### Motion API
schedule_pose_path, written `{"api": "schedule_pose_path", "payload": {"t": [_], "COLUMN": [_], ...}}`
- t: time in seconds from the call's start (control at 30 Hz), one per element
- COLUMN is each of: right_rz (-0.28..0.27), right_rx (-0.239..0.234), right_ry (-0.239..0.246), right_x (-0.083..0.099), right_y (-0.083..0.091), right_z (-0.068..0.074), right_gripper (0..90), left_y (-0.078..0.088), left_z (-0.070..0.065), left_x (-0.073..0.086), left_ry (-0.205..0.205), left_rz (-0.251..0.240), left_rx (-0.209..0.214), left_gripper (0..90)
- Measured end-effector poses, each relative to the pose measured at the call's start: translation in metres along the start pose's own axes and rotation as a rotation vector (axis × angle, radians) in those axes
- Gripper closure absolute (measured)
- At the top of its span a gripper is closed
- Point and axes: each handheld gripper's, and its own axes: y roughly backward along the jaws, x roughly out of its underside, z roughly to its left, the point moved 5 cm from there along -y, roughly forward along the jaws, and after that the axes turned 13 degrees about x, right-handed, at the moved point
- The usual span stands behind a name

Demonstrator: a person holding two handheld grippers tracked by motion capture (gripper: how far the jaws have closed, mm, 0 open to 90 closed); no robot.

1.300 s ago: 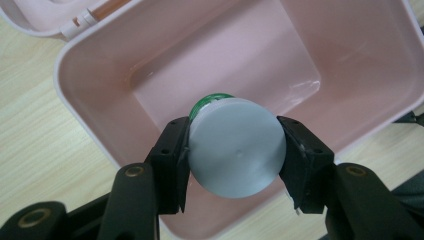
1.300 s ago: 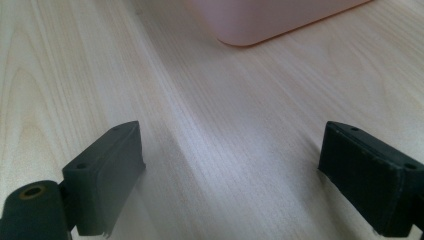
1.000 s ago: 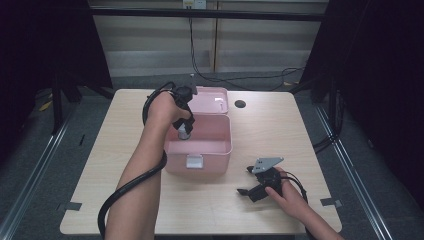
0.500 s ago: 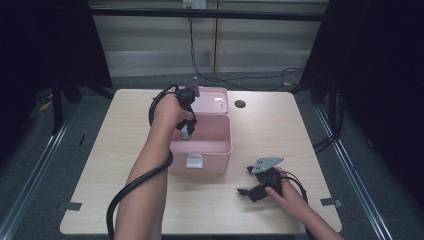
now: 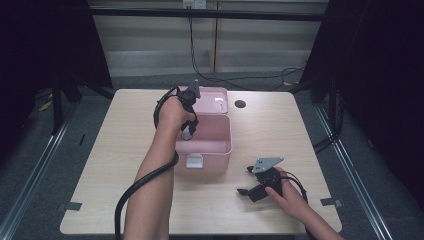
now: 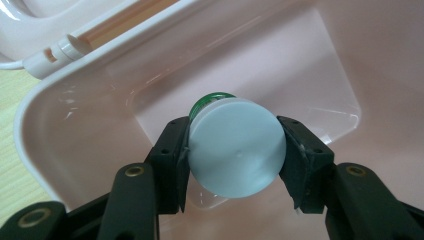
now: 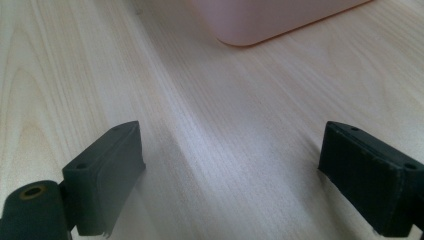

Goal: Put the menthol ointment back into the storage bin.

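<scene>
- Pale wood table [image 5: 125, 150] fills the middle of the high view, with dark curtains at both sides and a grey floor around it.
- At the centre of that frame stands an open pink box [image 5: 220, 150], its lid [image 5: 212, 94] tipped back toward the top of the frame.
- Just above the box's left half hangs the left gripper [image 5: 188, 131]; in its own view the jaws are clamped on the sides of a small bottle [image 6: 235, 146] with a white cap and a green rim behind it, held over the box's bare inside.
- Lower right of the high view, the right gripper [image 5: 246, 183] rests on the table beside the box, jaws spread wide with nothing between them.
- Judged from this, the step in hand is putting the bottle into the box.
- Next move calls for lowering it to the box floor, then spreading the jaws and lifting straight out, clear of the walls.
</scene>
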Motion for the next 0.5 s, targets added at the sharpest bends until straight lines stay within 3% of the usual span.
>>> {"api": "schedule_pose_path", "payload": {"t": [0.2,0.23,0.5], "right_rz": [0.0,0.0,-0.001], "right_rx": [0.0,0.001,0.003], "right_ry": [-0.001,-0.002,0.0], "right_x": [0.0,0.0,0.0], "right_y": [0.0,0.0,0.0], "right_z": [0.0,0.0,0.0], "right_gripper": [10.0,10.0,10.0], "left_y": [-0.008,-0.008,-0.016], "left_z": [0.002,0.004,0.004], "left_x": [-0.001,-0.001,-0.003], "left_ry": [0.021,0.006,0.016], "left_rz": [0.003,0.012,0.012], "left_rx": [0.003,-0.001,-0.004], "left_gripper": [50.0,50.0,50.0]}}
